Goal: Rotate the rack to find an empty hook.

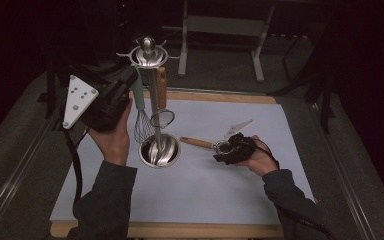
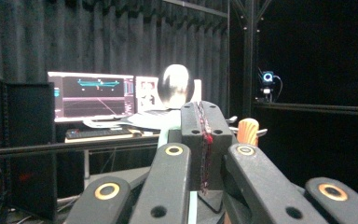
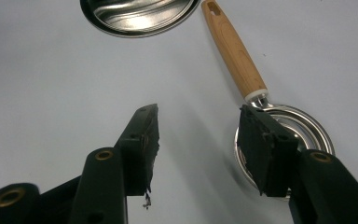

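Wooden-handled strainer (image 3: 242, 65) w/ round steel bowl, flat on mat, bowl under right gripper's (image 3: 198, 149) right jaw, jaws open; handle pointing away from jaws. Left gripper (image 2: 204, 140) jaws closed, beside rack (image 1: 149, 57).

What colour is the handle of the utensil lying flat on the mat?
Light wood with a white collar; the handle shows best in the right gripper view.

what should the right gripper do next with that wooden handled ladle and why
Probably shift the right gripper sideways so the ladle's neck sits between its jaws, then close. The jaws are open, one jaw over the bowl's rim, nothing gripped. The left gripper is shut up by the rack, so the ladle seems next to hang.
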{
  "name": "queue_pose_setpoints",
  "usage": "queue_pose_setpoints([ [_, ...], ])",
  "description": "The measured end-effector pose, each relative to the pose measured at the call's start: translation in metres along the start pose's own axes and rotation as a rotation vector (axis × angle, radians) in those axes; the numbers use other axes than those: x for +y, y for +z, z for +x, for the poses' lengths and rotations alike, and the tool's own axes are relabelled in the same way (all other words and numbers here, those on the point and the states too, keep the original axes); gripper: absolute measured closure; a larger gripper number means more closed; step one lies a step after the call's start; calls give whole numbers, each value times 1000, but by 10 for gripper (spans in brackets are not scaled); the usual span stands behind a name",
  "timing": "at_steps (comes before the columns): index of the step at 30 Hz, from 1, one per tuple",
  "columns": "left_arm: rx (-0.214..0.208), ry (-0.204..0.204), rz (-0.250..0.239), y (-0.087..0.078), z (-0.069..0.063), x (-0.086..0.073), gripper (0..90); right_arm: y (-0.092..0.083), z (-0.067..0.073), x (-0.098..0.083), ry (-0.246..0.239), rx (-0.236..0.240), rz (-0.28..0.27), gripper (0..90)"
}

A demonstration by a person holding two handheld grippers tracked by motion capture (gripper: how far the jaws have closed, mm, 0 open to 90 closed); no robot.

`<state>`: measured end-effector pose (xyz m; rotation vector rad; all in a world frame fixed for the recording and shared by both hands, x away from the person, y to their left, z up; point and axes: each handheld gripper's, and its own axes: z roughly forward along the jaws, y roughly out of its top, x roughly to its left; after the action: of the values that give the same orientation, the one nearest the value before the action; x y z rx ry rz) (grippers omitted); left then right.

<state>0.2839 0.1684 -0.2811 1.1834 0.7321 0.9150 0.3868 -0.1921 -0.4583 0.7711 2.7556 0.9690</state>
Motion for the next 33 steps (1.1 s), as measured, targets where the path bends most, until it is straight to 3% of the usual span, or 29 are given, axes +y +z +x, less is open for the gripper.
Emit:
queue_pose_setpoints([
  [17, 77, 18, 23, 3, 23, 0, 897, 1, -2, -3, 11, 2, 6, 479],
  [33, 135, 54, 62, 16, 35, 3, 896, 1, -7, -7, 25, -2, 7, 481],
])
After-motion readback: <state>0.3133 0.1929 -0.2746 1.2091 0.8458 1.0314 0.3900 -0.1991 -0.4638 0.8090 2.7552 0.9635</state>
